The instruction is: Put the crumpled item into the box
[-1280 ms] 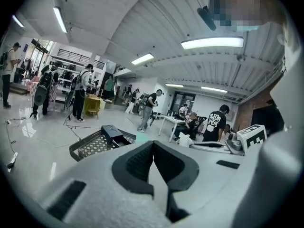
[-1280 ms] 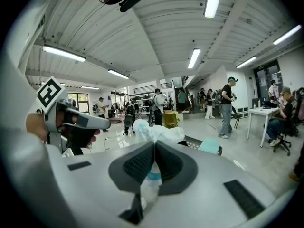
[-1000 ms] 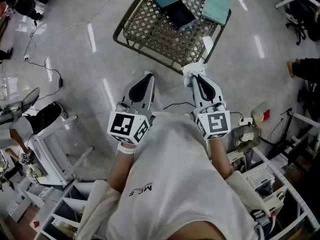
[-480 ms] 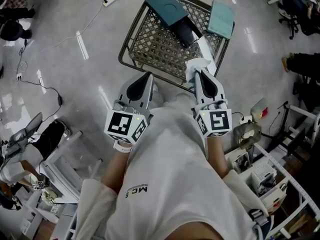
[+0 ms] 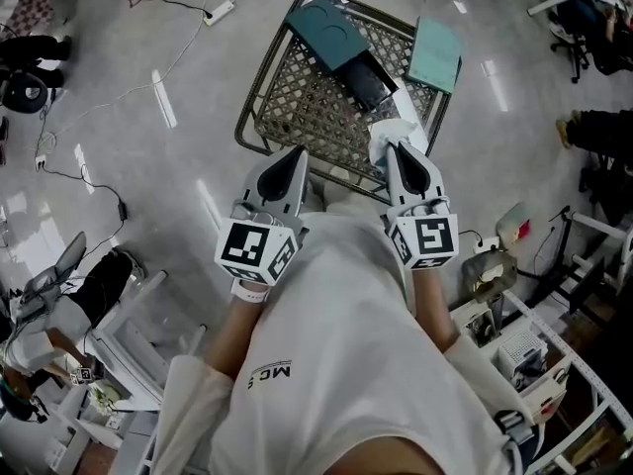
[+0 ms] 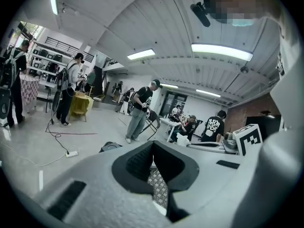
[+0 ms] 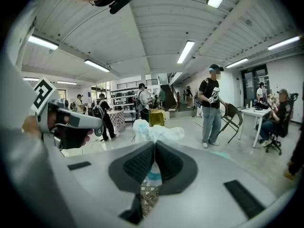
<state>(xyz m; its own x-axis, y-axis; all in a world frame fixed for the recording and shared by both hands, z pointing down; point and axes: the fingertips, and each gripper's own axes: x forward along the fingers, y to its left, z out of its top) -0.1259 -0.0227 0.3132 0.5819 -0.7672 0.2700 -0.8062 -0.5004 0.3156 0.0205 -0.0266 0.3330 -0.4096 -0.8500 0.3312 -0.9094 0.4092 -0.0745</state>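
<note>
A wire-mesh box stands on the floor ahead of me. In it lie a teal carton and a dark carton. My right gripper is shut on the white crumpled item, which hangs just over the box's near right rim. In the right gripper view the crumpled item bulges out past the tips of the right gripper. My left gripper hovers at the near rim, left of the right one. The left gripper has its tips together and holds nothing.
A teal flat piece rests on the box's far right corner. A power strip and cables lie on the floor at the left. White shelving stands at the lower left and a rack at the lower right. Several people stand around the room.
Both grippers have come closer to the wire box. The crumpled item, earlier short of the rim, now sits over the near right rim. Both grips are unchanged.
</note>
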